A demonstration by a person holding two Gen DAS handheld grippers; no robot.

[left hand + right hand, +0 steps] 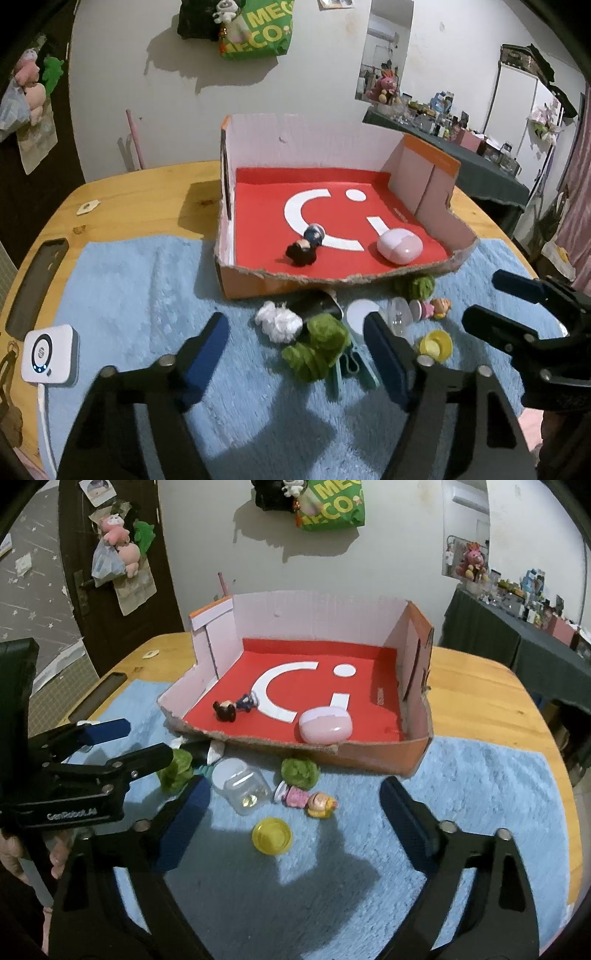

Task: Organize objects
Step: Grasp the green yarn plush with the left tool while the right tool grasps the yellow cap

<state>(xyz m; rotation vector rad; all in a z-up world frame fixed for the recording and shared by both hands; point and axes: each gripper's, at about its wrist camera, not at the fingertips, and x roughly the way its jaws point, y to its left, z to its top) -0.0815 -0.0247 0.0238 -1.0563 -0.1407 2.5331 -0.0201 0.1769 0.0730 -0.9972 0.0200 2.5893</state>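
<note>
Cardboard box (424, 177) with the red floor sits toward the back of a blue fuzzy mat (147, 295) on the wooden worktop (147, 192), front wall torn down low. Two things are in it: a dark-haired little figurine (306, 247) lying on its side on the white smiley print, and a pink oval case (399, 245) near the front right corner.

Everything else is loose on the mat just in front of the box. From the left wrist view: a white crumpled wad (279, 321), green fuzzy clumps (319, 349), a teal clip (351, 365) poking out beside them, a dark object (317, 302) right up against the box front, another green clump (415, 286) by the torn edge, a clear plastic jar (242, 786) lying on its side, a pink-dressed doll (306, 797) lying down next to it, and a yellow cap (272, 836) closest to the camera.

Left gripper (295, 354) hangs over the green clumps with its jaws spread, nothing pinched, pads not touching anything. Right gripper (295, 830) is the same deal, jaws wide apart above the yellow cap and doll, holding nothing.

Off to the left edge of the worktop there's a small white device (50, 354) with a lit ring and a dark phone case (38, 280).
</note>
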